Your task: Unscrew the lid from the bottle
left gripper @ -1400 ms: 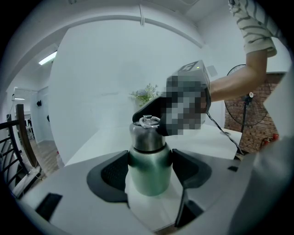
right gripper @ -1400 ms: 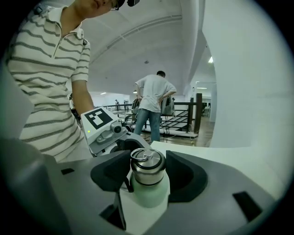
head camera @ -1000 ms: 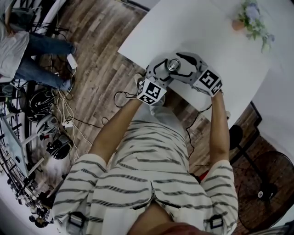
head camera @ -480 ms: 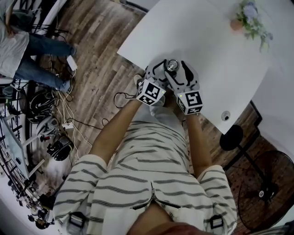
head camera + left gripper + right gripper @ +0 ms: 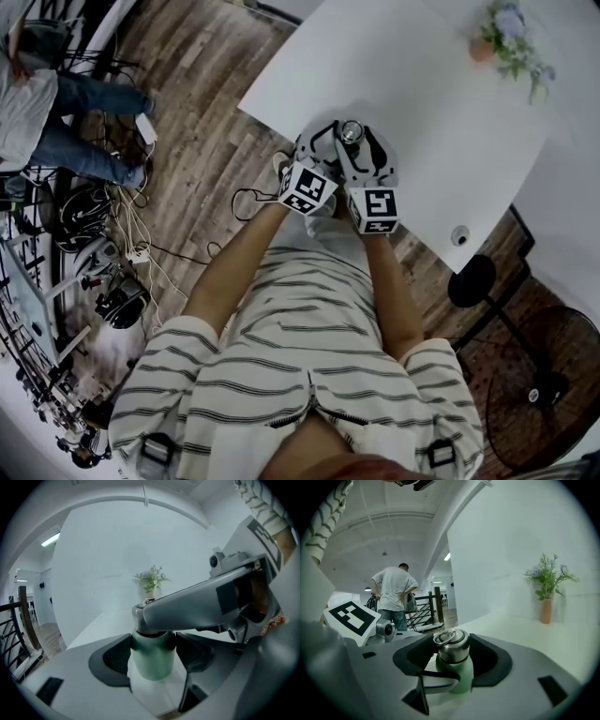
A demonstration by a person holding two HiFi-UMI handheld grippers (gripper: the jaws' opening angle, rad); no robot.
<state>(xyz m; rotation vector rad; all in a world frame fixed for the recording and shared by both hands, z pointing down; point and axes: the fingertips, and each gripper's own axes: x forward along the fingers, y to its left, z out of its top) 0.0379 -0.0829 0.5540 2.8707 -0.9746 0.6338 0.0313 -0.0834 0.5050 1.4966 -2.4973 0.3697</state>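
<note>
A green bottle (image 5: 458, 676) with a steel lid (image 5: 451, 648) stands near the front edge of the white table (image 5: 422, 103). In the head view the bottle (image 5: 352, 131) shows from above between both grippers. My left gripper (image 5: 152, 654) is shut on the green body (image 5: 151, 660), its dark pads pressed to both sides. My right gripper (image 5: 452, 654) sits around the lid; its jaws have just been closing with the lid between them, and a thin gap still shows. In the left gripper view a right finger (image 5: 197, 604) crosses over and hides the lid.
A small vase of flowers (image 5: 511, 42) stands at the table's far side. A small round object (image 5: 459, 236) lies at the table's right corner. A person (image 5: 396, 597) stands by a railing beyond the table. Cables (image 5: 122, 216) litter the wooden floor at left.
The right gripper has swung from the bottle's right side round toward my body, its marker cube moving left and down, and its jaws have narrowed round the lid. The left gripper has stayed put.
</note>
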